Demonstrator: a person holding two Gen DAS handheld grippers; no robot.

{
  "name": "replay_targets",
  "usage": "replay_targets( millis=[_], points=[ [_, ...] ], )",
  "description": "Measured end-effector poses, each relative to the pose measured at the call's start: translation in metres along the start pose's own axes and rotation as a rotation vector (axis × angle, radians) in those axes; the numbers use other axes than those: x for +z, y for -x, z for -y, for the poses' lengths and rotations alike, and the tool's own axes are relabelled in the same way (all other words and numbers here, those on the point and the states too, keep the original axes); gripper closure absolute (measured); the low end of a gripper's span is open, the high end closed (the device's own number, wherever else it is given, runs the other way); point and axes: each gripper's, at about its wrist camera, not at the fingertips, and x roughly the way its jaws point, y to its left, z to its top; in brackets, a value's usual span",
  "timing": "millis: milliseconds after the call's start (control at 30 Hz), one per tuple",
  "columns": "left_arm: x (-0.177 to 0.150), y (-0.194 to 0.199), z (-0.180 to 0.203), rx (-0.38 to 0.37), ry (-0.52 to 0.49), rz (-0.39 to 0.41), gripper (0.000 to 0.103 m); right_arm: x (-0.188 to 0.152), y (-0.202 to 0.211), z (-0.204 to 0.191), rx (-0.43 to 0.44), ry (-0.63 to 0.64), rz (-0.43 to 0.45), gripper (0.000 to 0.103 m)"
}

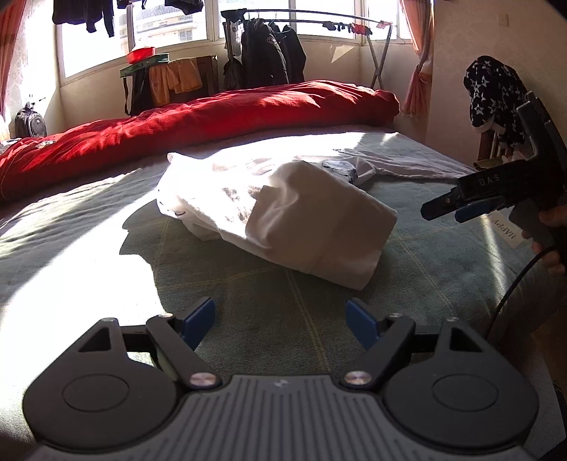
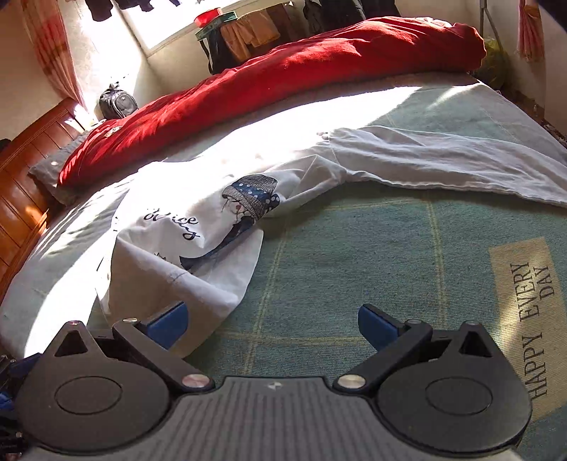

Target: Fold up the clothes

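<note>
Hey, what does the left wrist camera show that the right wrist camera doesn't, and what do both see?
Only the left wrist view shows the right hand-held gripper from the side, beside the shirt, a star-patterned garment on a chair, and the clothes rack by the window.

Only the right wrist view shows the shirt's printed lettering, the wooden headboard, and the full "HAPPY EVERY DAY" label.

Both show the white shirt partly folded on the green bedsheet, the red quilt behind, and a backpack.

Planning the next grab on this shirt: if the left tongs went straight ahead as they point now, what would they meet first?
Probably the bed cover, since the open, empty left tongs tilt down at it. The white T-shirt lies just beyond; depth is hard to judge.
</note>
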Motion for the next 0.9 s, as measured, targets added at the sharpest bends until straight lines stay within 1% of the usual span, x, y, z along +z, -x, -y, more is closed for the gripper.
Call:
replay_targets(
  millis=[100,167,200,300,400,467,600,700,767,800,900],
  points=[
    [0.004,0.000,0.006,0.008,-0.057,0.014,0.021,-0.031,0.000,-0.024,-0.052,0.066,-0.012,0.000],
    [0.009,-0.003,0.013,0.012,-0.106,0.027,0.021,-0.050,0.000,-0.036,-0.124,0.123,-0.011,0.000],
    [0.014,-0.005,0.020,0.008,-0.146,0.042,0.021,-0.057,-0.001,-0.039,-0.154,0.146,-0.011,0.000],
    [0.028,-0.014,0.036,0.004,-0.227,0.089,0.022,-0.072,-0.006,-0.040,-0.230,0.188,-0.022,0.000],
    [0.047,-0.030,0.061,0.015,-0.331,0.121,0.022,-0.082,-0.016,-0.030,-0.271,0.166,-0.043,0.000],
    [0.054,-0.036,0.075,0.015,-0.381,0.144,0.022,-0.087,-0.015,-0.025,-0.262,0.156,-0.015,0.000],
    [0.066,-0.062,0.108,0.013,-0.523,0.142,0.022,-0.097,-0.016,-0.019,-0.233,0.166,0.031,0.000],
    [0.069,-0.085,0.131,0.019,-0.643,0.129,0.021,-0.098,-0.008,-0.014,-0.199,0.162,0.026,0.000],
    [0.066,-0.103,0.148,0.020,-0.724,0.111,0.021,-0.097,0.002,-0.012,-0.180,0.128,0.021,0.000],
    [0.062,-0.107,0.153,0.017,-0.749,0.105,0.021,-0.097,0.007,-0.010,-0.170,0.100,0.028,0.000],
    [0.055,-0.138,0.170,0.051,-0.855,0.078,0.021,-0.100,0.021,-0.003,-0.121,0.018,0.040,0.000]
  ],
)
